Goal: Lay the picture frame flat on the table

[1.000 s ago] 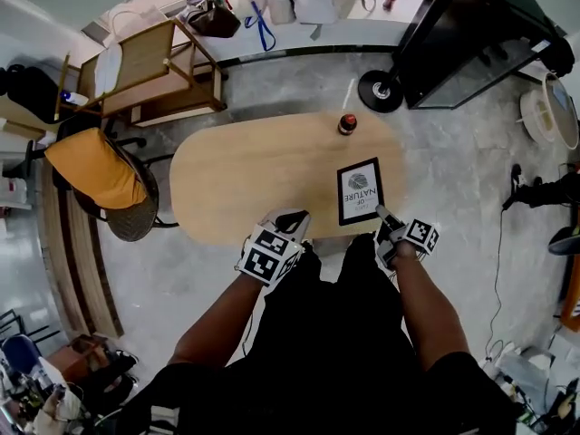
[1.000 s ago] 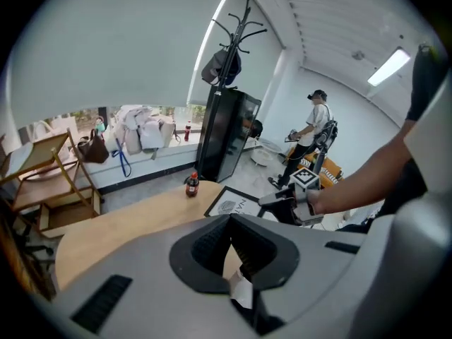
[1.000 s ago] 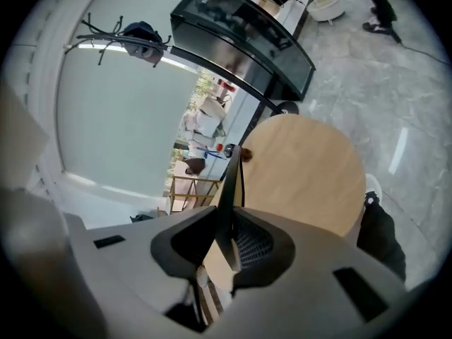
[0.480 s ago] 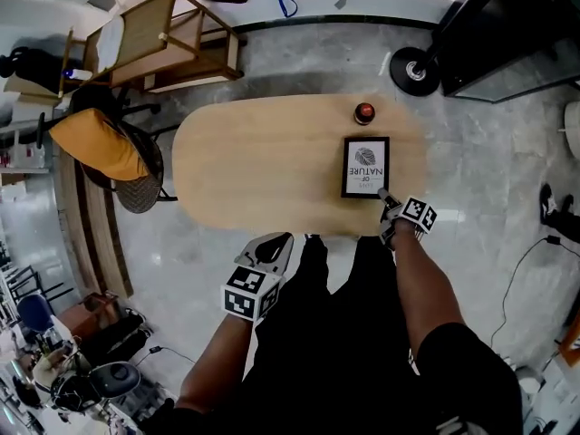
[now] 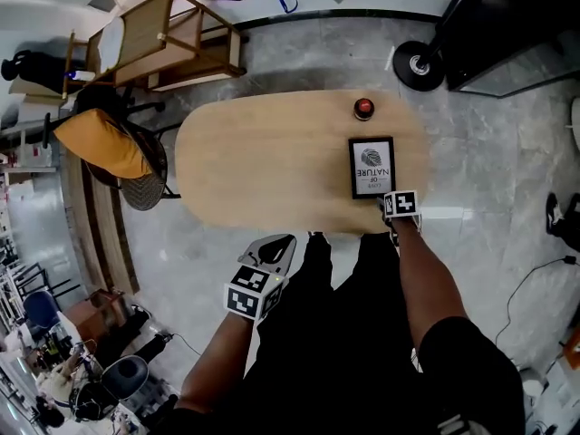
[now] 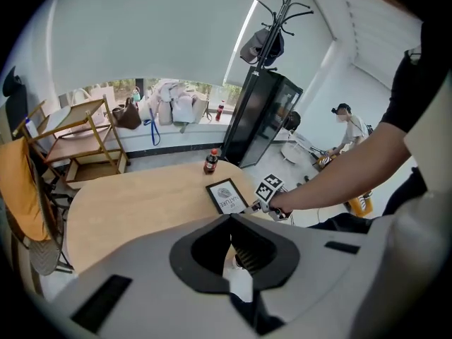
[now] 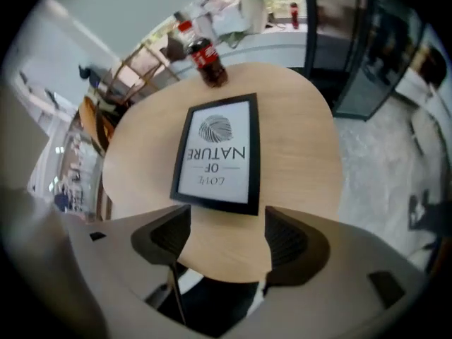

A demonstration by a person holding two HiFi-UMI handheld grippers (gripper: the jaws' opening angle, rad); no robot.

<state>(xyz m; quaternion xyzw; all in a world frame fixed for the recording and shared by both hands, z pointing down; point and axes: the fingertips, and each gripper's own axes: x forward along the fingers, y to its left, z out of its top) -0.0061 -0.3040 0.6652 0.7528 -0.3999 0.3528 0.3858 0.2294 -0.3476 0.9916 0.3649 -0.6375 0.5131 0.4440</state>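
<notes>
My right tongs [image 7: 226,224] are opening wide, empty, just behind the black-rimmed picture frame [image 5: 372,167], which lies flat at the oval wooden table's [image 5: 254,170] right end. It looks stiff and light; I'd pinch its rim. I hold my left tongs [image 6: 229,221] closed.

We see an oval wooden table [image 5: 263,161] with two things on it. The picture frame [image 5: 372,167] lies flat and face up just ahead of our right gripper [image 5: 388,202], whose jaws are opening with only bare tabletop between them. Beyond the frame, farther from that gripper, a cola bottle [image 5: 363,109] stands upright near the table's far edge.
</notes>
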